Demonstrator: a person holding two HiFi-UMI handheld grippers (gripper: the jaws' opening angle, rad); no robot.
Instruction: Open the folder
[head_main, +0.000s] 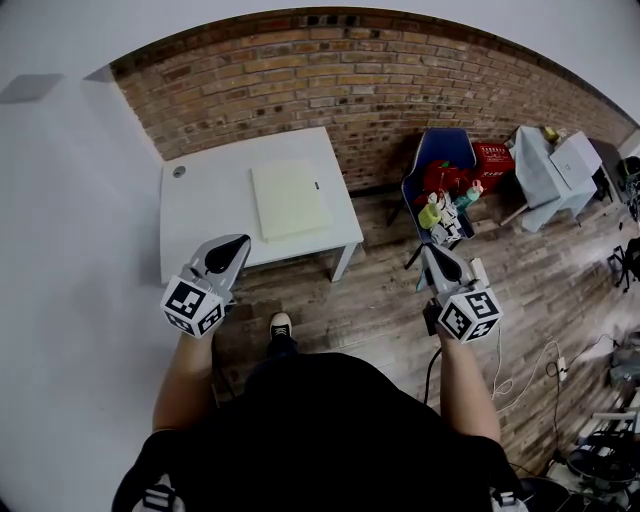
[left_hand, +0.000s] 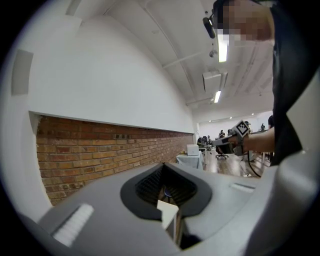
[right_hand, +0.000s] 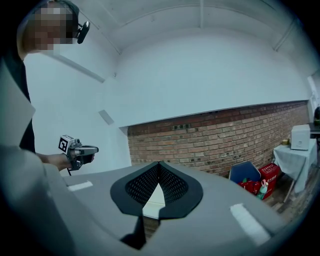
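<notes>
Head view: the folder (head_main: 290, 198) lies shut on the worktop (head_main: 200, 230), well ahead. My left gripper (head_main: 233, 249) and right gripper (head_main: 434, 256) have shut, empty jaws. I should step close, then lift its edge slowly.

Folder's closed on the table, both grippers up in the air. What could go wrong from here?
1. The left gripper and right gripper are both shut; pushed at the flat pale-yellow folder like that, they would likely shove it across the white table rather than catch the cover.
2. Nothing pins the folder, so lifting one edge may drag it whole.
</notes>
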